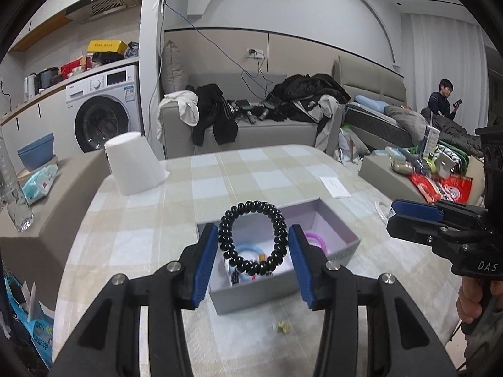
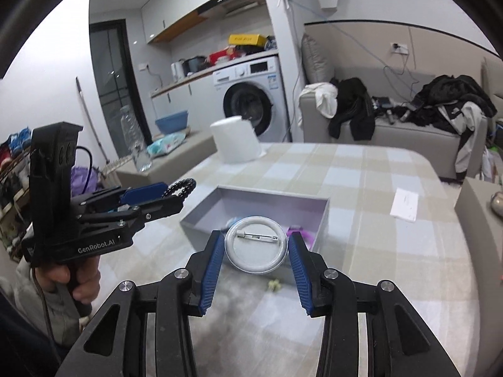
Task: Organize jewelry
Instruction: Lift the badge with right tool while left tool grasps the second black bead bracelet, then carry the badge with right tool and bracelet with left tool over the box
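A checked cloth (image 1: 176, 220) covers the table, and an open grey box (image 1: 342, 251) with a lilac lining sits on it at the middle of both wrist views. Inside the box lie a pale blue ring (image 1: 248, 249), a purple ring (image 1: 316, 240) toward its 3 o'clock side, and some small dark pieces too blurred to name. A tiny yellowish bit (image 1: 280, 326) lies on the cloth just in front of the box, at 6 o'clock from it. An upturned white paper cup (image 1: 133, 163) stands at 10 o'clock from the box, well apart, and a white card (image 1: 334, 186) lies at 2 o'clock. At the left edge of the table, on a low bench, are a clear plastic bottle (image 1: 14, 194) and a packet of wipes (image 1: 39, 182). Behind the table stand a grey sofa (image 1: 251, 132) heaped with dark clothes and a washing machine (image 1: 103, 110); a person (image 1: 443, 99) sits at the far right.

The left gripper (image 1: 253, 242) is clenched on a black beaded bracelet (image 1: 253, 238), both blue pads pressing its sides; the loop stands upright between them, raised above the box. In the right wrist view the bracelet's beads jut past the fingertips at 9 o'clock.

The right gripper (image 2: 256, 249) is grasping a round white pin badge (image 2: 256, 245) by its rim, pin side facing the camera, held above the near wall of the box. Nothing blocks either claw.
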{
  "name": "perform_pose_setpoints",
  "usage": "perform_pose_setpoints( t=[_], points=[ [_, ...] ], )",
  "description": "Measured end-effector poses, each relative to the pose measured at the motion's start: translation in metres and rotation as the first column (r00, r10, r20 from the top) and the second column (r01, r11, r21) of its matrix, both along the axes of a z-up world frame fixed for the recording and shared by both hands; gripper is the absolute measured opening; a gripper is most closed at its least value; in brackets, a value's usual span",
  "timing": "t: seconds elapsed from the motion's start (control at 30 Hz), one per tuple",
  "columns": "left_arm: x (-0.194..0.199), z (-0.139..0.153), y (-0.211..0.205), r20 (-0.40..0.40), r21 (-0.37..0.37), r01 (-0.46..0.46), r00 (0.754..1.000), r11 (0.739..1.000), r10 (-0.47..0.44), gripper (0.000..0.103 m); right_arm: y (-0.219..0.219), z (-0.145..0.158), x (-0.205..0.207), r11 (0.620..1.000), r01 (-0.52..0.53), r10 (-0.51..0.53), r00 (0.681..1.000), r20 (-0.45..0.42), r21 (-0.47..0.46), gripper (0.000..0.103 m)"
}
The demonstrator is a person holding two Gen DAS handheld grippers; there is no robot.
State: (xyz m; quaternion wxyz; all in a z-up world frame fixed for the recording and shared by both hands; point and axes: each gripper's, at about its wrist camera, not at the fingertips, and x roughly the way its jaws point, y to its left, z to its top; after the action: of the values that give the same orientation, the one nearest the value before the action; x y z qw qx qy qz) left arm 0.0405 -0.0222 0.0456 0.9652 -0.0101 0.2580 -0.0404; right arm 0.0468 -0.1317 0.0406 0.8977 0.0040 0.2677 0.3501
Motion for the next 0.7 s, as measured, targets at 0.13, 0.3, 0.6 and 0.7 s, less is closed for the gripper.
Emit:
perform_pose_setpoints(
  t=[0.13,0.3,0.6,0.7],
  points=[
    [0.008,0.006,-0.001,0.027,0.008,0.000,1.000,1.000,-0.001,0.041,-0.002,0.012,0.009,0.999,0.035,-0.035,0.999,0.018,0.034,0.041],
    [0.022,0.008,-0.003,0.027,0.021,0.016,0.999,1.000,-0.017,0.041,0.006,0.021,0.022,0.998,0.037,-0.038,0.999,0.035,0.043,0.041],
    [0.027,-0.008,0.009,-0.011,0.021,-0.025,1.000,0.999,0.026,0.041,0.012,0.003,0.036,0.999,0.050,-0.050,0.999,0.001,0.015,0.041],
    [0.028,-0.009,0.013,-0.021,0.010,-0.044,0.999,0.999,0.045,0.041,0.011,-0.004,0.040,0.998,0.061,-0.060,0.998,-0.019,0.013,0.041]
  ],
)
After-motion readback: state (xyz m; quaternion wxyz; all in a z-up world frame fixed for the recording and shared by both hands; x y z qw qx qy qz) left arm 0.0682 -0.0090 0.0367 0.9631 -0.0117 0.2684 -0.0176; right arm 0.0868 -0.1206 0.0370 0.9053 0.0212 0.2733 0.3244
